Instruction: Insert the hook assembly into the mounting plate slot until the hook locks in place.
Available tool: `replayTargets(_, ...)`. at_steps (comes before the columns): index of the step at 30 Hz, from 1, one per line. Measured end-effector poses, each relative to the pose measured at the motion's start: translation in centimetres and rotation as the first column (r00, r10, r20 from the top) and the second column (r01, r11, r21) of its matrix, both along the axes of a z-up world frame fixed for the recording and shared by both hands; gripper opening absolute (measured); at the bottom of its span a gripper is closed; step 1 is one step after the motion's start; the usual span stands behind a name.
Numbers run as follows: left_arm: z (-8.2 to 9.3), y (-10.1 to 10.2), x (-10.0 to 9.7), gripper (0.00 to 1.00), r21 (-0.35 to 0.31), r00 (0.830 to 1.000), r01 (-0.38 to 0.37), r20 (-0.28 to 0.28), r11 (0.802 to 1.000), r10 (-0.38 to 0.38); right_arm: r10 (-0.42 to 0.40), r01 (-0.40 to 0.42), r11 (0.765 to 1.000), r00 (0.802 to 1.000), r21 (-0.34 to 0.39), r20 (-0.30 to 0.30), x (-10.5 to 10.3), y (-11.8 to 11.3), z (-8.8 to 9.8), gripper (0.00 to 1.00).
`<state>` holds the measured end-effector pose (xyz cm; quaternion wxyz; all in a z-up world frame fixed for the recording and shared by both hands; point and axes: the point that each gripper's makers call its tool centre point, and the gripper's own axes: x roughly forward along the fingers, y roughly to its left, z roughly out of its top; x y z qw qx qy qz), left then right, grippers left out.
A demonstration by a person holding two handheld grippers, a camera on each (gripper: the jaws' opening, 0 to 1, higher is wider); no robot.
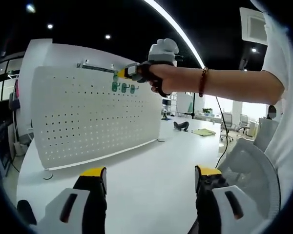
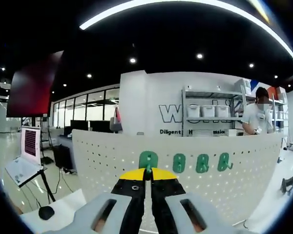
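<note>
R gripper [image 2: 147, 176]: we've got jaws clamped on a green hook [image 2: 148, 161], held right at the top edge of the white pegboard [image 2: 107, 156]. 3 more green hooks [image 2: 201, 163] hang on the board just beside it. L gripper [image 1: 151, 176]: jaws wide apart, nothing in them, low over the white counter [image 1: 156, 170], well apart from the board.

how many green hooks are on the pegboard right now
4. On the pegboard, three hooks sit in a row at and; the fourth hook sits left of them, pinched in the right tongs.
</note>
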<state>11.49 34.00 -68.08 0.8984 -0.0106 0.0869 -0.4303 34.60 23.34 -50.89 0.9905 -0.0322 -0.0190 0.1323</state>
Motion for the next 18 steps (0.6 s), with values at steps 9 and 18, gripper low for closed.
replayTargets(9,-0.7,0.5,-0.1,0.76,-0.004,1.0,-0.015,-0.027,1.0,0.015,-0.003,0.003,1.0,1.0,0.03,-0.009,1.3,0.0,-0.4,0.02)
replayTargets(18,-0.9,0.9,0.1,0.76,0.002,0.999,-0.021,-0.028,1.0,0.021,-0.028,0.028,0.998,1.0,0.052,-0.004,2.7,0.1,0.0,0.02)
